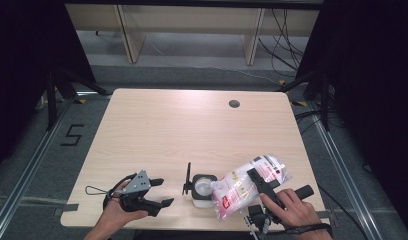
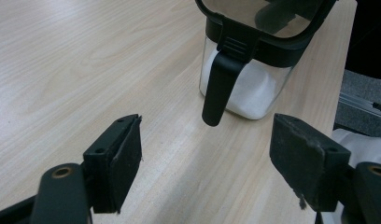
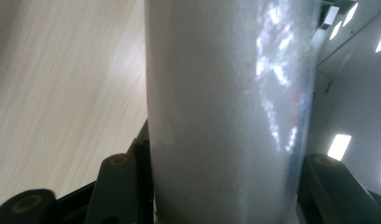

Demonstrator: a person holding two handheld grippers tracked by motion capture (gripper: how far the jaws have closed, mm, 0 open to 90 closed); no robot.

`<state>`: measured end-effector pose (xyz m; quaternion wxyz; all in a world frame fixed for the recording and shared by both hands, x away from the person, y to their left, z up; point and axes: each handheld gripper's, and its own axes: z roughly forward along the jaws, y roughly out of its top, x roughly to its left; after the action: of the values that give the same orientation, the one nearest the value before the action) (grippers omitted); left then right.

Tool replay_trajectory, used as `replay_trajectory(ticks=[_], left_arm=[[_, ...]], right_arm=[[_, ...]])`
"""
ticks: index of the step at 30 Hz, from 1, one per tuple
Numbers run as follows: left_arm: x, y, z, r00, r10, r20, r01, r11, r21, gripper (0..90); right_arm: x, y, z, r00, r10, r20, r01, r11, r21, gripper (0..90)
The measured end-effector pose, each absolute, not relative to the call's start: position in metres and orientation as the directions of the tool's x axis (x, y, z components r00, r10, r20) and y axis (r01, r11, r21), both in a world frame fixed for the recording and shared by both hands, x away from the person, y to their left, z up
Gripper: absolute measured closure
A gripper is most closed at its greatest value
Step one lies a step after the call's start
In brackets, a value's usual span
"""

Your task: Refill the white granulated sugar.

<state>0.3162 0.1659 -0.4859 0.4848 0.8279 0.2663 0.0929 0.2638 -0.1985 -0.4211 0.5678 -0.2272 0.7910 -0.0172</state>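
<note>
Plastic bag (image 1: 244,187) lies tilted, long axis slanting down toward the jar (image 1: 203,189).

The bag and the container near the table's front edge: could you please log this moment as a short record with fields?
held item: bag of white grains, clamped between the jaws of the right gripper
bag pose: tilted, lower end by the container's open top
container: clear, black-rimmed, part-filled with white grains, lid flipped up, on the table
left gripper: jaws open, nothing between them, aimed at the container, apart from it
container handle: black, hanging down its side
</note>
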Motion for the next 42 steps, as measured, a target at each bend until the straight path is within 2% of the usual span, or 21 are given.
replay_trajectory(ticks=[3, 7, 19, 29, 31, 32, 36, 38, 42], left_arm=[[0.3175, 0.1673, -0.4853, 0.848, 0.522, -0.090, 0.337, -0.401, 0.852, 25.0], [0.3180, 0.1675, -0.4853, 0.854, 0.514, -0.082, 0.328, -0.409, 0.851, 25.0], [0.3179, 0.1671, -0.4853, 0.853, 0.515, -0.086, 0.328, -0.400, 0.856, 25.0], [0.3173, 0.1668, -0.4855, 0.849, 0.521, -0.093, 0.336, -0.396, 0.855, 25.0], [0.3179, 0.1672, -0.4853, 0.853, 0.515, -0.085, 0.327, -0.401, 0.856, 25.0], [0.3178, 0.1672, -0.4854, 0.852, 0.516, -0.086, 0.328, -0.400, 0.856, 25.0], [0.3174, 0.1676, -0.4853, 0.849, 0.522, -0.087, 0.335, -0.404, 0.851, 25.0], [0.3171, 0.1668, -0.4856, 0.847, 0.524, -0.094, 0.339, -0.395, 0.854, 25.0], [0.3174, 0.1675, -0.4854, 0.849, 0.522, -0.087, 0.336, -0.404, 0.851, 25.0]], right_arm=[[0.2659, -0.1973, -0.4189, -0.242, -0.412, -0.878, -0.364, 0.878, -0.311, 51.1], [0.2661, -0.2006, -0.4220, -0.262, -0.363, -0.894, -0.345, 0.900, -0.264, 51.1], [0.2682, -0.2011, -0.4216, -0.252, -0.359, -0.899, -0.374, 0.893, -0.252, 51.5], [0.2657, -0.2036, -0.4241, -0.292, -0.302, -0.907, -0.333, 0.921, -0.200, 51.7], [0.2688, -0.2024, -0.4209, -0.268, -0.351, -0.897, -0.372, 0.897, -0.239, 51.7], [0.2673, -0.2023, -0.4215, -0.282, -0.334, -0.899, -0.347, 0.910, -0.229, 51.7], [0.2706, -0.2027, -0.4202, -0.256, -0.373, -0.892, -0.379, 0.887, -0.262, 51.7], [0.2697, -0.2028, -0.4230, -0.263, -0.336, -0.904, -0.366, 0.902, -0.228, 51.8], [0.2701, -0.2007, -0.4245, -0.251, -0.359, -0.899, -0.369, 0.894, -0.254, 52.0]])
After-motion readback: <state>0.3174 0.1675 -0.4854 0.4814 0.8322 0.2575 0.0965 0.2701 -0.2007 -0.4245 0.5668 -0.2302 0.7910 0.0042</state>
